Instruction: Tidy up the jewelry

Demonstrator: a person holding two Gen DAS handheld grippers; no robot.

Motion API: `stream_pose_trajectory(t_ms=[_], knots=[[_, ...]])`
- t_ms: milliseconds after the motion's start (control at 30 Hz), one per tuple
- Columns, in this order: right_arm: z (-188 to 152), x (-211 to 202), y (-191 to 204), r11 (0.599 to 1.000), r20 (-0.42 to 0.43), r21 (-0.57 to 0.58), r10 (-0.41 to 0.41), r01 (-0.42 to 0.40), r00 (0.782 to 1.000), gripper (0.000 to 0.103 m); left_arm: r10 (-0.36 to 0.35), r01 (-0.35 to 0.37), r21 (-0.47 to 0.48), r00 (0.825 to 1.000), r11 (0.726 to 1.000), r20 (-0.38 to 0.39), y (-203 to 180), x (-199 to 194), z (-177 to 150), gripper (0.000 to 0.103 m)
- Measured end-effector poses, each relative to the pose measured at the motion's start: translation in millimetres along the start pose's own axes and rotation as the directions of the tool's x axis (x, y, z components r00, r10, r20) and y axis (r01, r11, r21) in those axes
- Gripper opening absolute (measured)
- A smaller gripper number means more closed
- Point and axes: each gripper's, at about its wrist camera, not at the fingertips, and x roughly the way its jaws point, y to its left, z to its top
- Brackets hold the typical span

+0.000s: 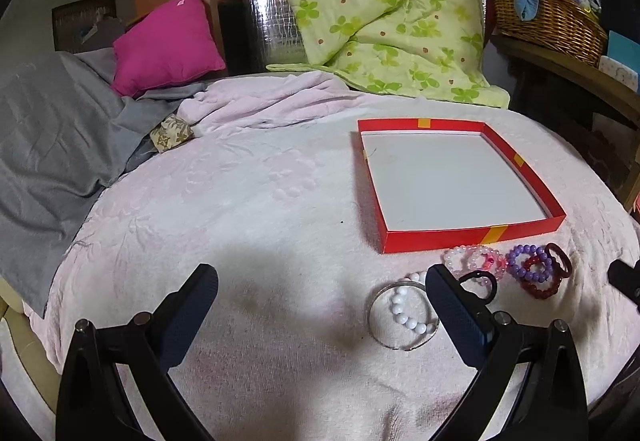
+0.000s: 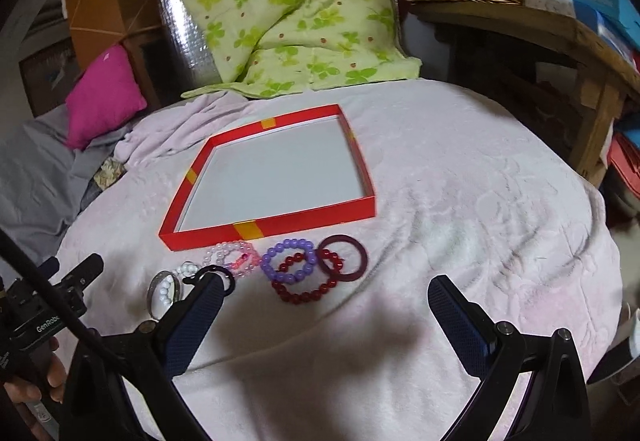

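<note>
A shallow red box (image 1: 436, 238) (image 2: 280, 226) with a white floor lies empty on the pale pink blanket (image 1: 260, 209). In front of it lie several bracelets: a silver bangle (image 1: 376, 317) around white beads (image 1: 404, 311), pink beads (image 1: 480, 259) (image 2: 236, 255), purple beads (image 1: 520, 261) (image 2: 288, 261), red beads (image 1: 540, 281) (image 2: 304, 291), a dark maroon bangle (image 1: 560, 261) (image 2: 344, 259) and a black hair tie (image 1: 480, 283) (image 2: 216, 275). My left gripper (image 1: 322, 277) is open, left of the pile. My right gripper (image 2: 326, 291) is open, just before the red beads.
A green clover quilt (image 1: 380, 1) and a magenta pillow (image 1: 164, 45) lie behind the box. A grey sheet (image 1: 48, 145) covers the left side. A wicker basket (image 1: 548, 17) sits on a wooden shelf at the right. The left gripper's body shows in the right wrist view (image 2: 72, 281).
</note>
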Motion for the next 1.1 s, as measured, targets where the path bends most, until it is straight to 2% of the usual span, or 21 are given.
stream_pose_trajectory(t_ms=[467,1100], knots=[[-1.7,11.5,12.9,0.993,-0.021,-0.05,-0.113,0.111,0.993,0.103,0.063,-0.063,0.023,0.998,0.998,-0.002,-10.7,4.6,-3.4,0.103],[-3.0,19.5,21.8,0.983,-0.035,-0.082,-0.166,0.163,0.986,0.103,0.069,-0.067,0.068,0.997,0.995,-0.03,-25.5,11.0,-8.8,0.103]])
